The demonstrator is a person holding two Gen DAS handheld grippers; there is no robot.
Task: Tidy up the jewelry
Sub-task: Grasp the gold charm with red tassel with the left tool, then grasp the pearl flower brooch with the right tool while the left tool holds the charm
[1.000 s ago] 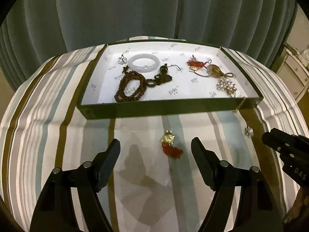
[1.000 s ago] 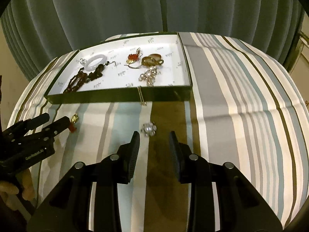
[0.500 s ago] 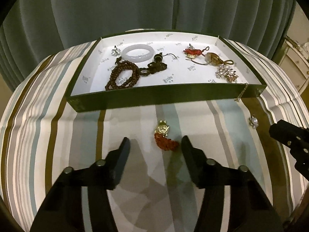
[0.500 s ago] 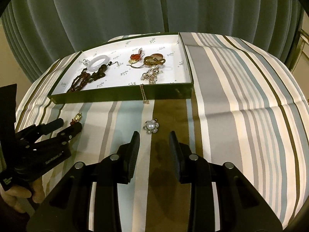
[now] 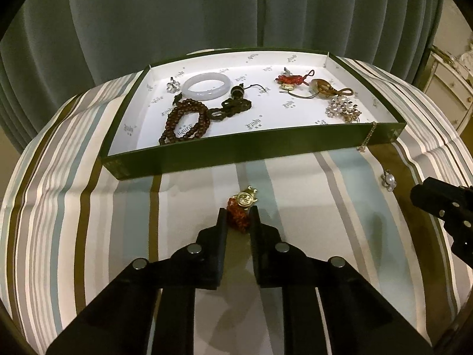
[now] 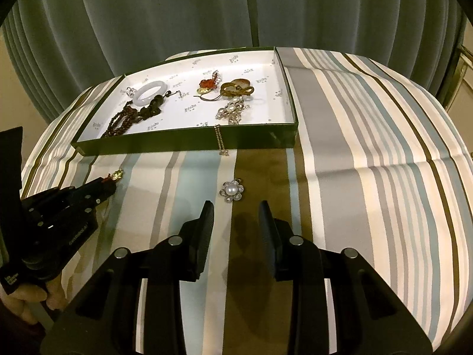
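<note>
Jaws: left gripper (image 5: 239,217) just clamped red-gold charm (image 5: 241,210), right gripper (image 6: 236,222) apart, on striped cloth (image 6: 369,153) w/ grey curtain (image 5: 236,9) behind.

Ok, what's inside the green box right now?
Inside the green box: a white bangle, brown bead strands, a dark knotted cord, a red charm, a tan cord piece, and crystal clusters. A thin chain drapes over the front wall. Anything beneath them is covered.

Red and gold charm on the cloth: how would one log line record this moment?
left tool: just closed on red and gold charm | right tool: open, behind pearl flower brooch | green tray: other jewelry inside
</note>
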